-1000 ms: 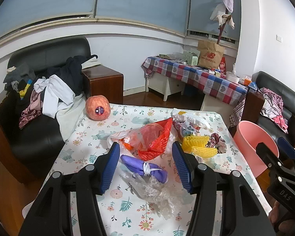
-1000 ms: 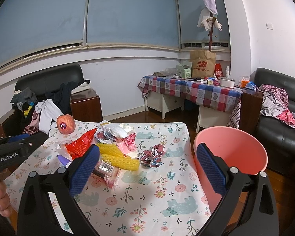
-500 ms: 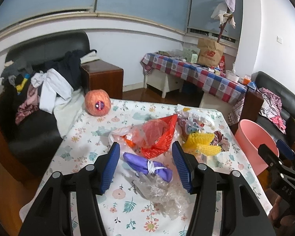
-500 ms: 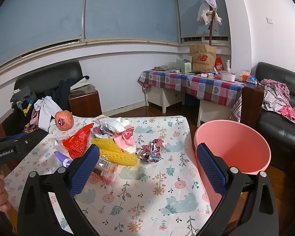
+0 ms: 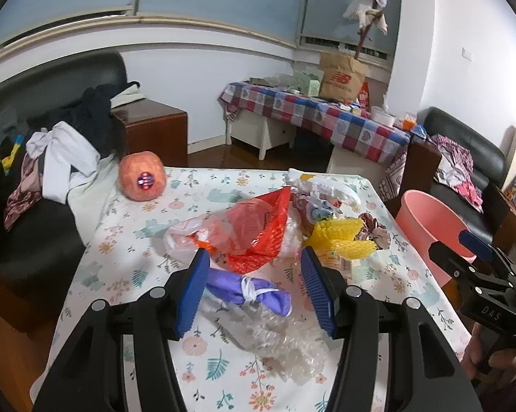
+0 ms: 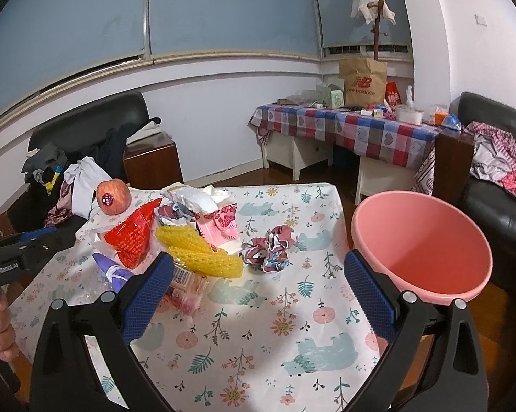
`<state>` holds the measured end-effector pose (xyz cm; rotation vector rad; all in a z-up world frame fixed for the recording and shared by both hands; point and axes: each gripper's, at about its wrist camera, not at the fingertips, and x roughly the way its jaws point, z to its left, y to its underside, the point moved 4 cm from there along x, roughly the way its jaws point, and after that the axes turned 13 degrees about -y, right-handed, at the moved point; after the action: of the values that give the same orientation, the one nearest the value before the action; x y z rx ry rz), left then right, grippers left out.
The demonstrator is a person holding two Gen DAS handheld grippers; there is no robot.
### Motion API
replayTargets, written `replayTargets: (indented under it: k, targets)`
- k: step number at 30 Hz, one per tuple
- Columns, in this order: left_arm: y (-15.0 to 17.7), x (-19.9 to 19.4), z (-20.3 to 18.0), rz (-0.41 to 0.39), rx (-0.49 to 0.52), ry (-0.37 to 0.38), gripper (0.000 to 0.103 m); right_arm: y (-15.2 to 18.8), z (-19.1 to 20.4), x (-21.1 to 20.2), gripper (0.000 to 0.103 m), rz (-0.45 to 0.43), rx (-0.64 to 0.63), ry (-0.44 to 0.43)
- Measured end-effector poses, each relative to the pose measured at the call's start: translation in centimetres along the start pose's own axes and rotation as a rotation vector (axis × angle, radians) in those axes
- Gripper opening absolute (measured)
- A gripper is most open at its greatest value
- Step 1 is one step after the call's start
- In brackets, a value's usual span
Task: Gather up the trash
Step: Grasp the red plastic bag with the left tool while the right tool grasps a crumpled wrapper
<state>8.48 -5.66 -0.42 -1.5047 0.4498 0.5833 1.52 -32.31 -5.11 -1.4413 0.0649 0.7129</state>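
I judge the job barely begun. The pink bin [image 6: 426, 240] stands just off the worktop's [image 6: 244, 326] right edge, and the part of its inside I can see holds nothing. All the rubbish lies on the floral cloth in one heap toward the left and middle: the red net bag [image 5: 258, 230] with clear plastic bunched against it, the yellow foam netting [image 6: 199, 250], a pink-patterned carton [image 6: 220, 226], a crumpled printed wrapper [image 6: 270, 252] a little apart on the bin side, a barcoded packet [image 6: 186, 281], the knotted purple bag [image 5: 247, 292] and a wad of bubble wrap [image 5: 285, 340] nearest me.

My left tongs [image 5: 254, 288] are spread wide and empty, hovering with the purple bag between the blue pads [image 5: 191, 292], not touching it. My right tongs [image 6: 258, 298] are also released, holding nothing, over bare cloth between the heap and the bin.

The apple [image 5: 142, 181] at the far left corner still bears its sticker; I take it as not rubbish. So every piece remains to be carried over, and the purple bag looks like the first pick.
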Motion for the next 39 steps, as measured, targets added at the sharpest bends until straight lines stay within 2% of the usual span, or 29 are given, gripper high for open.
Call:
replayTargets:
  k: [2, 7, 15, 18, 20, 25, 35, 37, 39]
  targets:
    - [-0.1, 0.7, -0.3, 0.007, 0.015, 0.007, 0.051, 0.0, -0.3, 0.1, 0.1, 0.004, 0.012, -0.006]
    - [-0.5, 3.2, -0.9, 0.038, 0.027, 0.02, 0.049, 0.2, -1.6, 0.8, 0.099, 0.032, 0.061, -0.026]
    - [0.4, 5.3, 0.1, 0.092, 0.045, 0.019, 0.049, 0.1, -3.6, 2.2, 0.088, 0.086, 0.141, -0.067]
    - [0.9, 6.4, 0.1, 0.129, 0.052, 0.029, 0.042, 0.0, -4.3, 2.9, 0.085, 0.106, 0.173, -0.08]
    - [1.2, 7.1, 0.3, 0.152, 0.056, 0.037, 0.034, 0.0, -4.5, 3.5, 0.083, 0.125, 0.193, -0.091]
    - [1.6, 8.2, 0.4, 0.194, 0.047, 0.069, 0.017, -0.1, -4.3, 5.0, 0.068, 0.178, 0.205, -0.116]
    - [1.2, 7.2, 1.5, 0.191, 0.007, 0.113, 0.012, 0.1, -4.2, 8.7, 0.045, 0.283, 0.203, -0.131]
    - [1.0, 6.8, 1.8, 0.188, -0.003, 0.115, 0.012, 0.5, -4.5, 9.3, 0.038, 0.305, 0.221, -0.138]
    - [0.9, 6.4, 2.0, 0.186, -0.013, 0.117, 0.011, 0.8, -4.9, 9.6, 0.025, 0.323, 0.238, -0.148]
